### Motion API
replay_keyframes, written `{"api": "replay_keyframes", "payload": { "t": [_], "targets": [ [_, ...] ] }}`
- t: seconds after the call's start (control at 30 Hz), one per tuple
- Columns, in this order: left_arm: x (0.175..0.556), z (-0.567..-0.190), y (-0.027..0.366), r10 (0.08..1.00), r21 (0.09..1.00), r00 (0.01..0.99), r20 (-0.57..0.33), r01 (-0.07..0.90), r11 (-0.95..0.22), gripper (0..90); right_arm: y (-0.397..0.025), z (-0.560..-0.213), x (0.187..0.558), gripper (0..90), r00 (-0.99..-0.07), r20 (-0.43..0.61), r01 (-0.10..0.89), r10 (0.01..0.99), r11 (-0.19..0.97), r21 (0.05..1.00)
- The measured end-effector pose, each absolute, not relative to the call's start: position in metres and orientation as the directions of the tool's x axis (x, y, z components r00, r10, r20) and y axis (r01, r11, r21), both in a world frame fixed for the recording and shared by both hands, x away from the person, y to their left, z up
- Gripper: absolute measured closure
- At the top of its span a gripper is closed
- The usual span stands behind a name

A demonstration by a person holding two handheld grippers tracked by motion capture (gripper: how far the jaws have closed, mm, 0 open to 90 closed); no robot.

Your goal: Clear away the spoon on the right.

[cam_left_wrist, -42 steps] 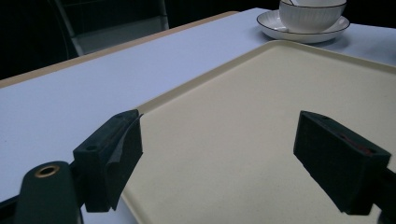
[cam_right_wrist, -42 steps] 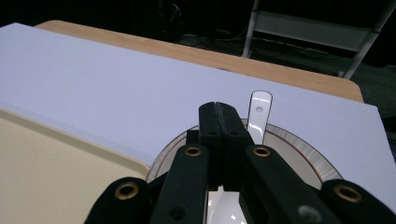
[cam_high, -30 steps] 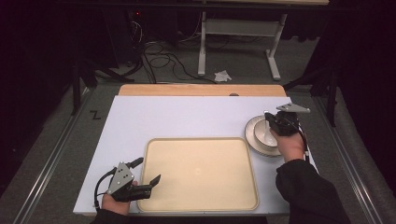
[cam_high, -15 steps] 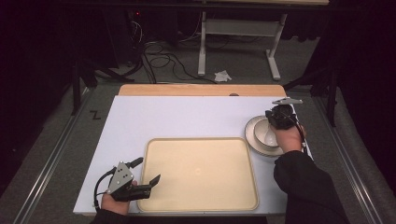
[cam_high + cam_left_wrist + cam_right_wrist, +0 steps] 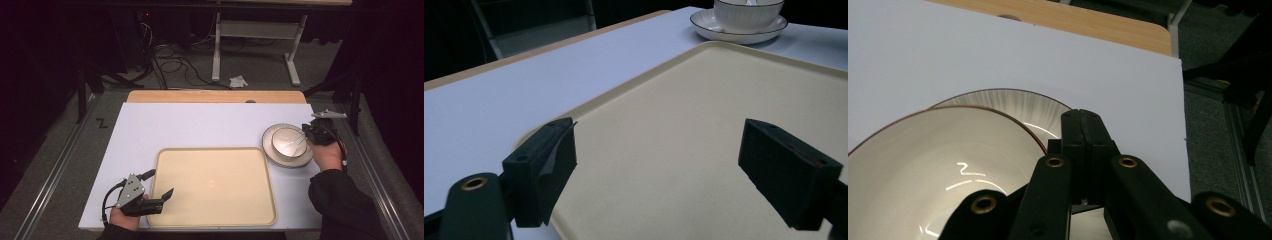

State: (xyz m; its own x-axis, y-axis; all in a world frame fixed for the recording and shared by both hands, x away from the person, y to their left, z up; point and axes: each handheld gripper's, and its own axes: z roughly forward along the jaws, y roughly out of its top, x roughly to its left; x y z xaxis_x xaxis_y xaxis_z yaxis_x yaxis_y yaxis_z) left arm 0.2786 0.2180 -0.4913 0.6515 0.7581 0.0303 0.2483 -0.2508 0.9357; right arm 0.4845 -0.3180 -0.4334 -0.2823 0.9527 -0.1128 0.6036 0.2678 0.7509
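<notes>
A white bowl (image 5: 287,142) with a thin dark rim stands on a matching plate (image 5: 272,152) at the table's right side; both appear in the left gripper view, bowl (image 5: 749,12) on plate (image 5: 724,34). My right gripper (image 5: 311,133) hovers at the bowl's right rim with its jaws pressed together, and in the right gripper view the gripper (image 5: 1083,117) has nothing visible between its jaws, just above the bowl (image 5: 923,165) and plate (image 5: 1013,102). The cream tray (image 5: 215,185) lies front centre. My left gripper (image 5: 160,185) stands open over the tray's front left corner (image 5: 664,125).
The white table top (image 5: 200,125) has a wooden strip (image 5: 215,96) along its far edge. Metal rails run down both sides. Behind the table are cables, a white stand and a crumpled paper (image 5: 238,81) on the floor.
My right gripper has shifted a little to the right and farther away, from over the bowl to its right rim. The left gripper has stayed where it was.
</notes>
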Motion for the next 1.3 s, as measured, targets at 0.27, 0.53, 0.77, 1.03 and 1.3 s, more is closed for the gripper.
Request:
{"api": "replay_keyframes", "payload": {
  "t": [0.27,0.53,0.77,1.03,1.3],
  "targets": [
    [0.278,-0.491,0.217,0.756,0.934,0.654,0.033,0.248,-0.256,15.9,-0.332,-0.432,0.468,90.0,-0.284,-0.111,0.602,0.952,0.267,0.752],
    [0.277,-0.491,0.218,0.758,0.936,0.652,0.033,0.245,-0.252,15.9,-0.334,-0.436,0.449,90.0,-0.319,-0.114,0.595,0.941,0.292,0.749],
    [0.277,-0.491,0.218,0.760,0.936,0.649,0.036,0.244,-0.253,15.9,-0.339,-0.442,0.433,90.0,-0.335,-0.073,0.583,0.939,0.268,0.767],
    [0.277,-0.491,0.219,0.761,0.936,0.647,0.037,0.245,-0.254,15.9,-0.340,-0.446,0.417,90.0,-0.358,-0.040,0.552,0.933,0.247,0.796],
    [0.277,-0.491,0.219,0.763,0.936,0.645,0.033,0.247,-0.250,15.9,-0.337,-0.449,0.402,90.0,-0.381,-0.019,0.527,0.925,0.234,0.817]
  ]
}}
